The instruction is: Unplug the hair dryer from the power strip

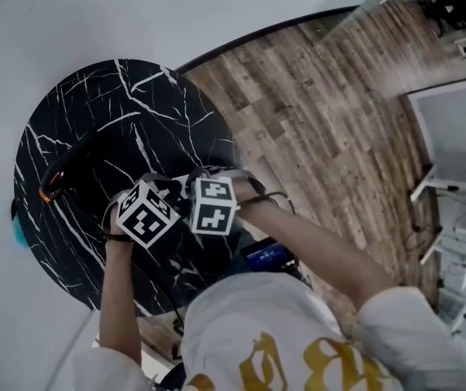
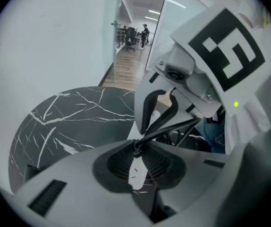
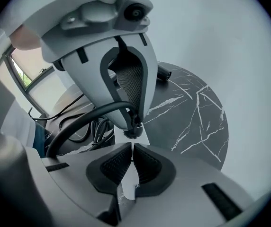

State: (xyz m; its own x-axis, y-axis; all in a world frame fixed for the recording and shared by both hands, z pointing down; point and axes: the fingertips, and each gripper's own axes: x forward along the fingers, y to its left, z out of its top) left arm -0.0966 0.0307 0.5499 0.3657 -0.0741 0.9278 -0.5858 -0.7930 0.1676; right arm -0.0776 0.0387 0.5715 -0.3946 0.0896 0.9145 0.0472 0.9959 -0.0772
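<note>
On the round black marble table the black hair dryer with an orange ring lies at the left. Both grippers meet tip to tip at the table's near side, under their marker cubes. My left gripper is shut on the black plug at the end of the dryer's cord. The white power strip shows below its pads. My right gripper points down at the strip just beside the plug. Its pads are almost touching, with nothing dark between them.
Coiled black cable lies on the table beside the strip. A device with a blue screen sits at the near table edge. Wooden floor and white furniture are to the right; a white wall stands behind the table.
</note>
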